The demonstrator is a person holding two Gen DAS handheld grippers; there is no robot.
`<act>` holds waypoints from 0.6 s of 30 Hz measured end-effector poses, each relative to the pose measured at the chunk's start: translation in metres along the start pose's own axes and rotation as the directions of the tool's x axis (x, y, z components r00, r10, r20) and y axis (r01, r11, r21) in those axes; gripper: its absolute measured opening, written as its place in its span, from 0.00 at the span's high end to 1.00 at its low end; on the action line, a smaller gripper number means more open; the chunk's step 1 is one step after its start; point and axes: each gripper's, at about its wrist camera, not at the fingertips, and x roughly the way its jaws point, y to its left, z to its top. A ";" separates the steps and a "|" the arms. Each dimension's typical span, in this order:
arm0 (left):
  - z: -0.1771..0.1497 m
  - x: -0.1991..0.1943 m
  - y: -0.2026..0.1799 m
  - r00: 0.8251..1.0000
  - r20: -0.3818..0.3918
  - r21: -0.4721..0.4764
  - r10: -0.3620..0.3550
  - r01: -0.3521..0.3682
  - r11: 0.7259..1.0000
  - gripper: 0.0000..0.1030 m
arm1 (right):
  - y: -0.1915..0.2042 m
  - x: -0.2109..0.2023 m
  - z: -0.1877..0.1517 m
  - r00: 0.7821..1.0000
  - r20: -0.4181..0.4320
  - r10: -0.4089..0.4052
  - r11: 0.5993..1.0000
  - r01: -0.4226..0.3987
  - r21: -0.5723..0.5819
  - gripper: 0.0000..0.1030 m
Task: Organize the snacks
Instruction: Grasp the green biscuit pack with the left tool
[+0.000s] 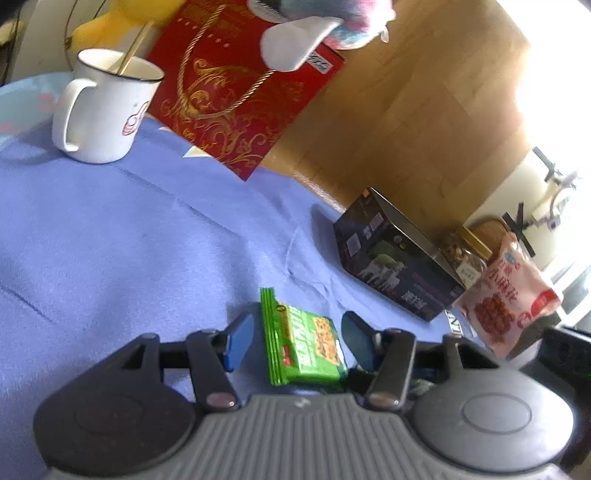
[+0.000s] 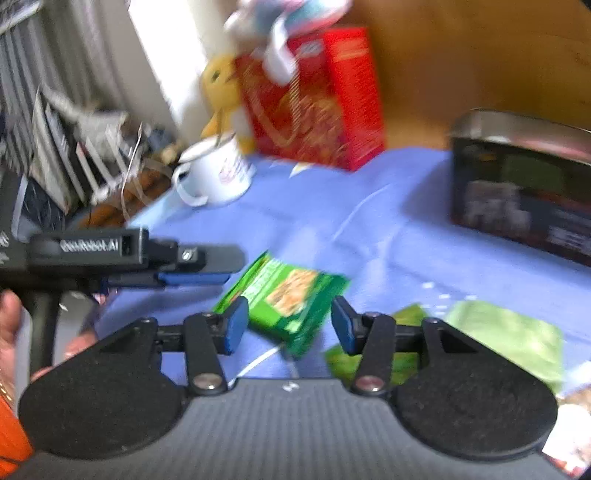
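A green snack packet (image 1: 304, 343) lies on the blue tablecloth (image 1: 129, 240) between the fingers of my left gripper (image 1: 299, 339), which is open around it without touching. In the right wrist view the same green packet (image 2: 288, 295) lies between the fingers of my right gripper (image 2: 286, 326), also open. The left gripper (image 2: 192, 271) reaches in from the left there, side-on, its fingers just left of the packet. More green packets (image 2: 506, 336) lie to the right. A pink snack bag (image 1: 509, 295) stands at the right.
A dark tin box (image 1: 399, 258) and a jar (image 1: 467, 254) stand right of the packet. A white mug (image 1: 103, 107), a red gift bag (image 1: 236, 99) and plush toys (image 1: 122, 18) stand at the back. A wooden panel (image 1: 406, 110) rises behind the table.
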 end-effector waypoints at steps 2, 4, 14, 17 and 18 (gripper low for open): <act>-0.003 0.004 -0.002 1.000 -0.009 0.015 0.009 -0.009 1.000 0.48 | 0.010 0.015 -0.003 0.999 -0.039 -0.032 0.996 0.029 -0.080 0.37; -0.008 0.011 -0.004 0.999 -0.040 0.022 -0.004 0.005 1.000 0.50 | 0.020 0.022 -0.009 0.997 -0.025 -0.074 0.985 0.069 -0.159 0.36; -0.039 0.014 -0.026 0.987 -0.119 0.061 -0.104 0.112 0.992 0.65 | 0.042 0.005 -0.025 0.987 0.030 -0.158 0.955 0.160 -0.249 0.68; -0.050 0.008 -0.039 0.978 -0.143 0.075 -0.153 0.165 0.983 0.65 | 0.045 -0.015 -0.037 0.982 0.055 -0.182 0.944 0.190 -0.270 0.69; -0.054 0.006 -0.045 0.975 -0.150 0.089 -0.162 0.176 0.980 0.65 | 0.046 -0.024 -0.042 0.980 0.063 -0.189 0.941 0.199 -0.274 0.69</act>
